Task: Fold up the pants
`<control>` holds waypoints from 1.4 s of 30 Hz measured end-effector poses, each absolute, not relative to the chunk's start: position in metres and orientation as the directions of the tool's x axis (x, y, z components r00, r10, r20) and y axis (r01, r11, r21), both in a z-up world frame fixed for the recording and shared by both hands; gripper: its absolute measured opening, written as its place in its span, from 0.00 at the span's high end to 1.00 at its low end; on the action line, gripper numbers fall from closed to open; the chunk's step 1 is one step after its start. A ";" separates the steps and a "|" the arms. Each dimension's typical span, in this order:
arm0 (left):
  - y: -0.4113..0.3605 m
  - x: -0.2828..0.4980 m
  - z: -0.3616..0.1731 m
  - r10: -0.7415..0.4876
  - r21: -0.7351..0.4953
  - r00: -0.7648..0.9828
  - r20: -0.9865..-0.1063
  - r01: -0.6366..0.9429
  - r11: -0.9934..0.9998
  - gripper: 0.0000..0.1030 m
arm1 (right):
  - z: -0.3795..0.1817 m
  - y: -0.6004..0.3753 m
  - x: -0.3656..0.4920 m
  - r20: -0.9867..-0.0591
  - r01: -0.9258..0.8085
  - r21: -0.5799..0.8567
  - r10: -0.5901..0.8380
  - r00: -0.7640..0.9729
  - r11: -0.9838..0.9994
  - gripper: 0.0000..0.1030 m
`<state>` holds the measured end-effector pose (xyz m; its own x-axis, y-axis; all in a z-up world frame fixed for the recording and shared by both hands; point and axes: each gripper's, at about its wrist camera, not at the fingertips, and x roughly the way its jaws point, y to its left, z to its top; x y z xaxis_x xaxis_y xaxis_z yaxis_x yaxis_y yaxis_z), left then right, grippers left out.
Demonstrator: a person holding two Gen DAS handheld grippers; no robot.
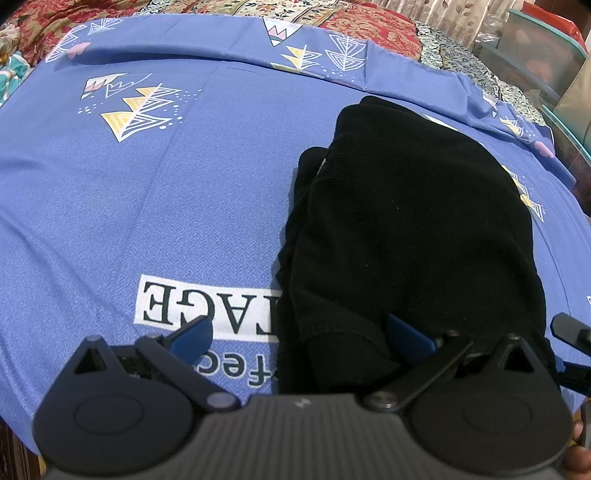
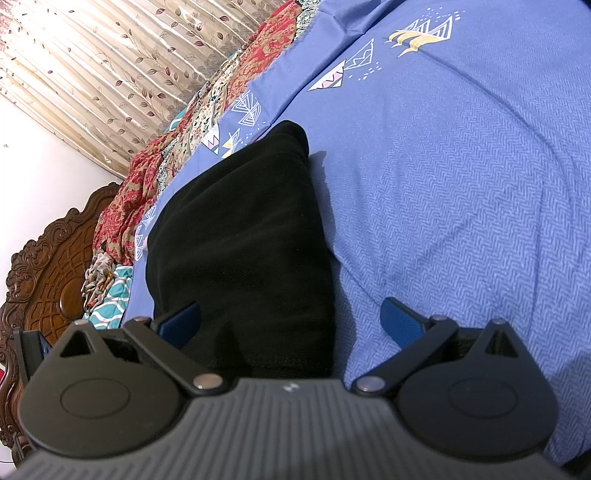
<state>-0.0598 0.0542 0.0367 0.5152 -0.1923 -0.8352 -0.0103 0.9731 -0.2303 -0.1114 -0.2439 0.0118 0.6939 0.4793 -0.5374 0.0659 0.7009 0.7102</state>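
Left wrist: left gripper (image 1: pixel 299 341) and right gripper (image 2: pixel 290 319) spread apart at folded pants' (image 1: pixel 413 236) near edge, on bedsheet (image 1: pixel 147 206)

We see open blue bedsheet (image 1: pixel 147 206) left of the black pants (image 1: pixel 406 229), flat and bare up to the far fold. The folded pants bulk rises as the one obstacle, near and right. Our left tool (image 1: pixel 301 341) stands spread wide, its right finger against the pants' near edge. Beyond the far edge, rumpled floral cloth (image 1: pixel 369 26) and a plastic bin (image 1: pixel 539 55) crowd the passage.
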 end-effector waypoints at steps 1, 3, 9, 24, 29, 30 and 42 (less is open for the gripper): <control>0.054 -0.060 0.037 -0.192 -0.231 0.515 -0.835 -0.010 0.973 0.00 | 0.012 -0.244 -0.111 -0.537 0.066 0.710 0.479 0.694 0.701 0.00; 0.054 -0.060 0.037 -0.193 -0.232 0.515 -0.835 -0.011 0.973 0.00 | 0.012 -0.244 -0.111 -0.537 0.066 0.710 0.479 0.694 0.701 0.00; 0.054 -0.059 0.037 -0.200 -0.239 0.514 -0.834 -0.010 0.971 0.00 | 0.012 -0.244 -0.112 -0.538 0.066 0.710 0.479 0.694 0.701 0.00; 0.063 -0.055 0.032 -0.227 -0.265 0.510 -0.830 -0.001 0.964 0.00 | 0.012 -0.247 -0.112 -0.542 0.063 0.706 0.481 0.689 0.705 0.00; 0.064 -0.056 0.032 -0.234 -0.272 0.509 -0.828 -0.001 0.962 0.00 | 0.011 -0.251 -0.112 -0.546 0.058 0.702 0.485 0.683 0.710 0.00; 0.064 -0.055 0.031 -0.235 -0.273 0.510 -0.828 0.000 0.962 0.00 | 0.012 -0.251 -0.112 -0.547 0.057 0.701 0.485 0.682 0.711 0.00; 0.066 -0.057 0.030 -0.252 -0.292 0.512 -0.821 0.003 0.956 0.00 | 0.014 -0.255 -0.109 -0.568 0.055 0.680 0.478 0.670 0.731 0.00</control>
<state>-0.0566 0.0661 0.0299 0.5121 -0.2525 -0.8210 0.0032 0.9564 -0.2921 -0.1095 -0.2553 0.0137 0.6697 0.4782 -0.5682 0.0548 0.7312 0.6799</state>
